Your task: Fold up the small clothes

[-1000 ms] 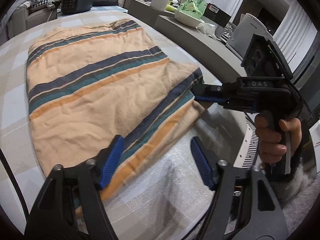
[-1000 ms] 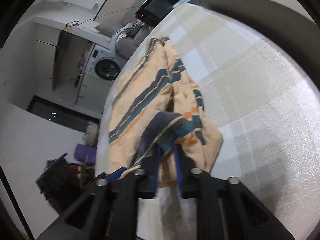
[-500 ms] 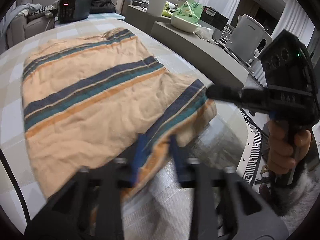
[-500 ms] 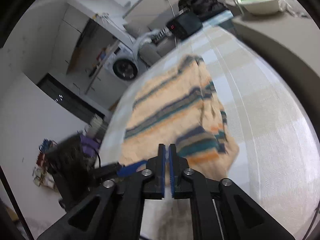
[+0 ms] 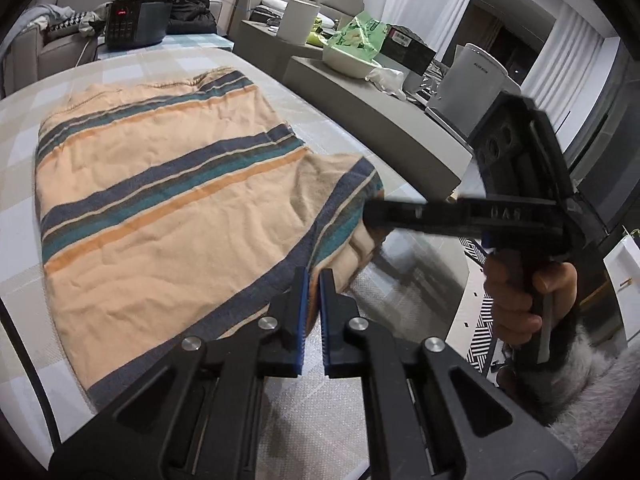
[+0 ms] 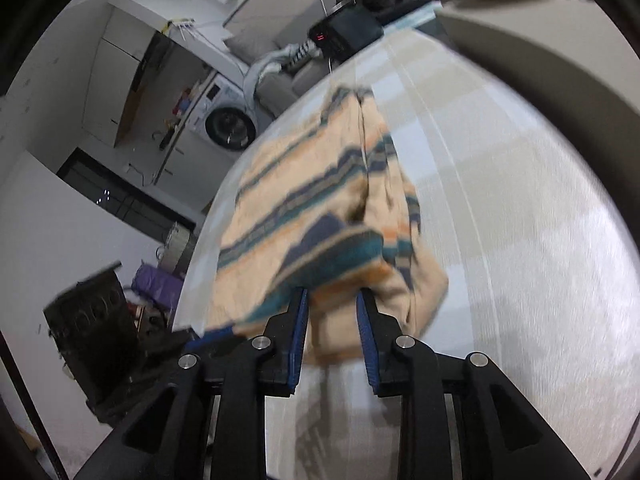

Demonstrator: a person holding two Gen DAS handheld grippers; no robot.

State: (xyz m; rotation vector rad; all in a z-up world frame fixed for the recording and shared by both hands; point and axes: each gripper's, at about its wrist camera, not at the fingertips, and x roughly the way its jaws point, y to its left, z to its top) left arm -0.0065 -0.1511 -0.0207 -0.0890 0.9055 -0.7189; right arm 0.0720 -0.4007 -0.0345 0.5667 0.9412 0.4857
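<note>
A peach cloth (image 5: 160, 200) with navy, teal and orange stripes lies spread on the checked table (image 5: 120, 68). My left gripper (image 5: 314, 280) is shut on its near striped hem. My right gripper (image 5: 368, 216), held by a hand (image 5: 516, 300), sits at the cloth's near right corner, which is bunched and raised. In the right wrist view the right gripper (image 6: 332, 300) has its jaws opening, with a fold of the cloth (image 6: 312, 208) loose between the blue pads. The left gripper's blue pads (image 6: 212, 332) show at the cloth's lower left edge.
A black appliance with a red display (image 5: 136, 24) stands at the table's far end. A grey bench (image 5: 380, 108) runs along the right, bearing a bowl (image 5: 348, 60) and a white appliance (image 5: 476, 76). The table's edge lies close on the right. A washing machine (image 6: 230, 128) stands beyond.
My left jaws went from wide apart to shut on the cloth's near hem. My right jaws, shut before, have parted. The near right corner now stands bunched up.
</note>
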